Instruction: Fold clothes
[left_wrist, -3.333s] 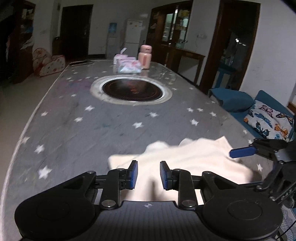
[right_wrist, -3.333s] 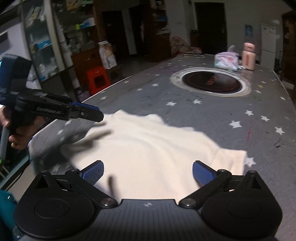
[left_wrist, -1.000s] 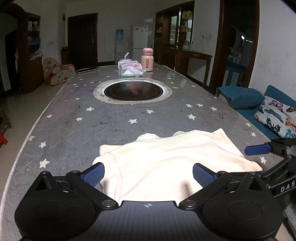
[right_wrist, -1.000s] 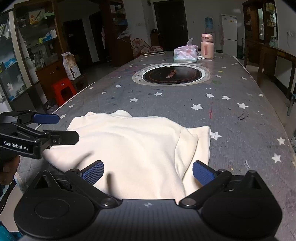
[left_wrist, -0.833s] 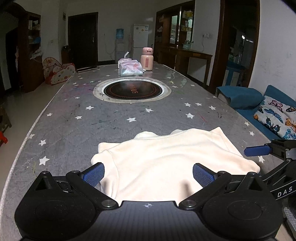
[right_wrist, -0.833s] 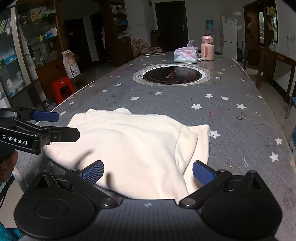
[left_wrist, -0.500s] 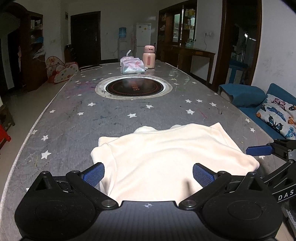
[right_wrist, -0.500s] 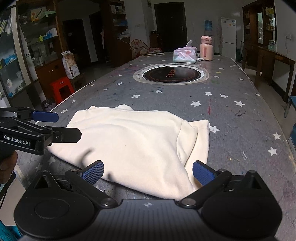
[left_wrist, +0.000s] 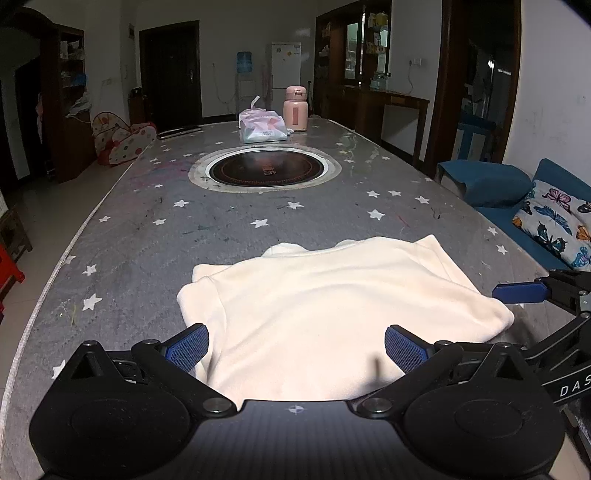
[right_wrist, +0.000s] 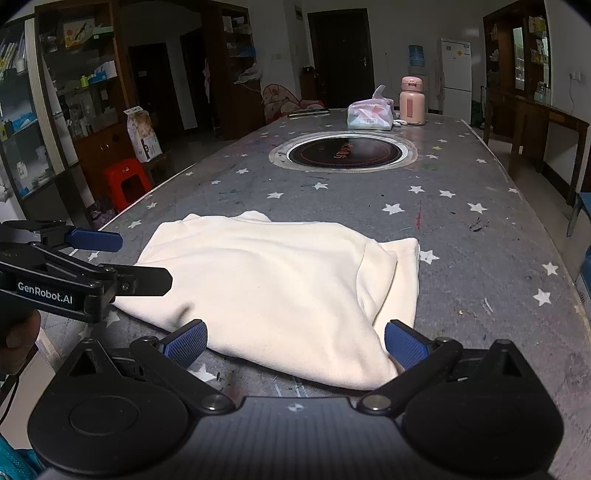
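Here, cream garment (left_wrist: 332, 306) flat on table (left_wrist: 147, 240)

The left gripper (left_wrist: 295, 345), whose jaws stood nearly together over the cream garment (left_wrist: 332, 314) seconds ago, now has them spread wide. Both it and the right gripper (right_wrist: 295, 341) have pulled back toward the near table (right_wrist: 480, 258) edge, and the garment now lies folded and flatter, released.
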